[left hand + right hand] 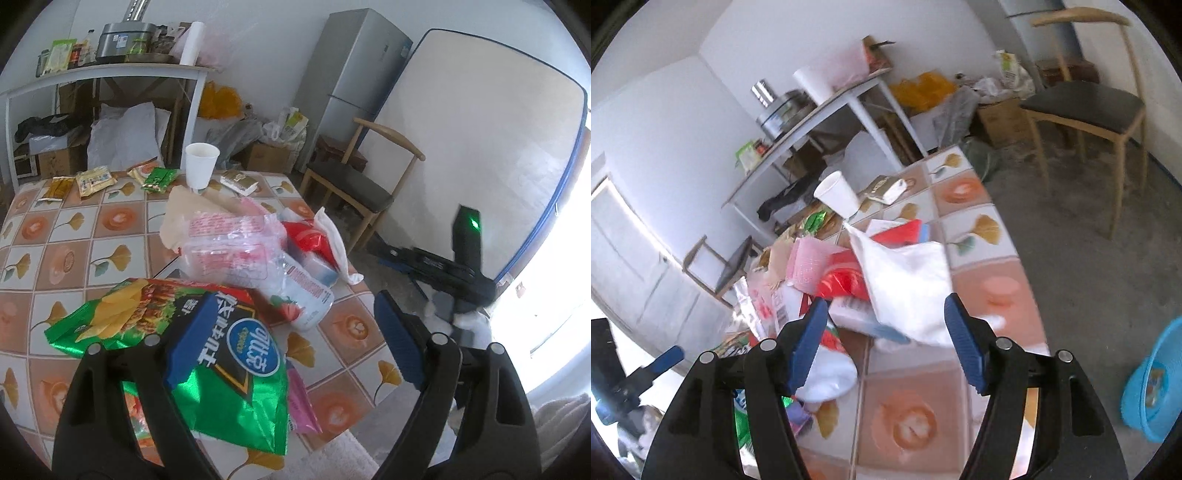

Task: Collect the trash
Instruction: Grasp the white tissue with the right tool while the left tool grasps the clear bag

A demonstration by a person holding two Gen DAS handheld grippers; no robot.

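Crinkled foil and plastic wrappers heaped on the tiled table (pixel 55 236), both tools empty.

Right gripper (pixel 884 338) hovers with jaws apart and nothing between them, above the white plastic bag (pixel 908 284) and the red wrapper (pixel 842 282); left gripper (pixel 291 332) is also spread, its inner finger lying against the green chip bag (pixel 229 369) without pinching it. Best to pinch one loose edge squarely (foil probably slips) and carry it to the blue basin (pixel 1156 384) on the floor, well apart from the pile.
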